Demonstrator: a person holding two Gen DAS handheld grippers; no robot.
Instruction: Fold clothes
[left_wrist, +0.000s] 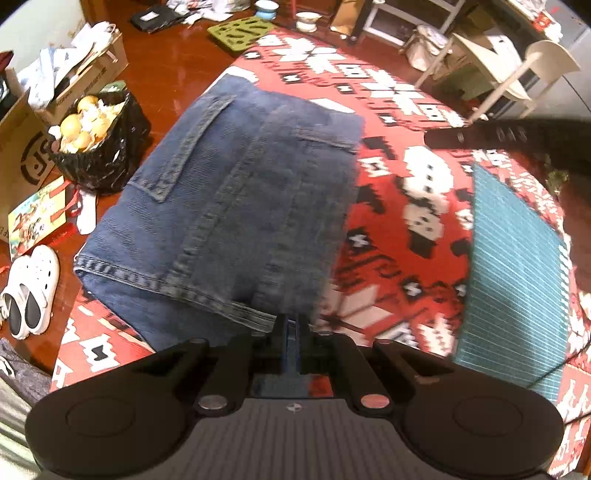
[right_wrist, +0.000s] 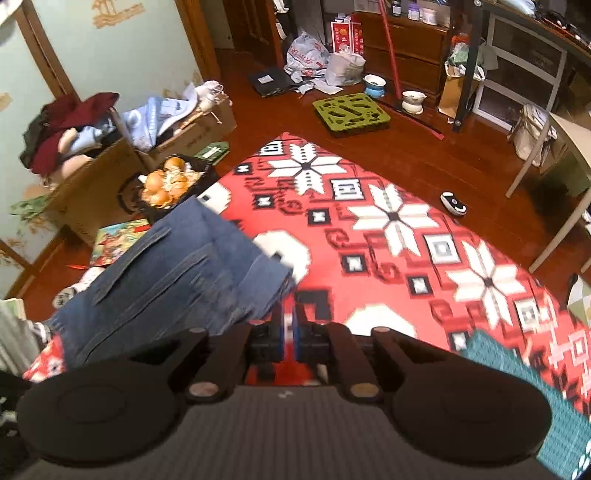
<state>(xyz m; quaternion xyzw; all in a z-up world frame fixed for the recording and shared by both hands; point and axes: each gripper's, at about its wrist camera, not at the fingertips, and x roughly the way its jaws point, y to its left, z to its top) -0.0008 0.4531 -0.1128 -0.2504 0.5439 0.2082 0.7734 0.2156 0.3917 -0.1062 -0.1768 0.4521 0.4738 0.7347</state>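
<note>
A pair of dark blue jeans (left_wrist: 236, 206) lies folded on the red patterned blanket (left_wrist: 406, 206), back pockets up. My left gripper (left_wrist: 291, 321) is shut at the near hem of the jeans, pinching the denim edge. In the right wrist view the jeans (right_wrist: 177, 266) lie to the left on the blanket (right_wrist: 388, 221). My right gripper (right_wrist: 288, 314) has its fingers nearly together at the jeans' right corner; whether cloth is between them is unclear. The right gripper's dark body (left_wrist: 517, 136) shows at the right edge of the left wrist view.
A folded teal garment (left_wrist: 517, 280) lies on the blanket to the right. On the wooden floor are a black bag of yellow fruit (left_wrist: 88, 136), cardboard boxes (right_wrist: 110, 155), white clogs (left_wrist: 26, 291), a green mat (right_wrist: 351, 110), bowls and a white chair (left_wrist: 517, 74).
</note>
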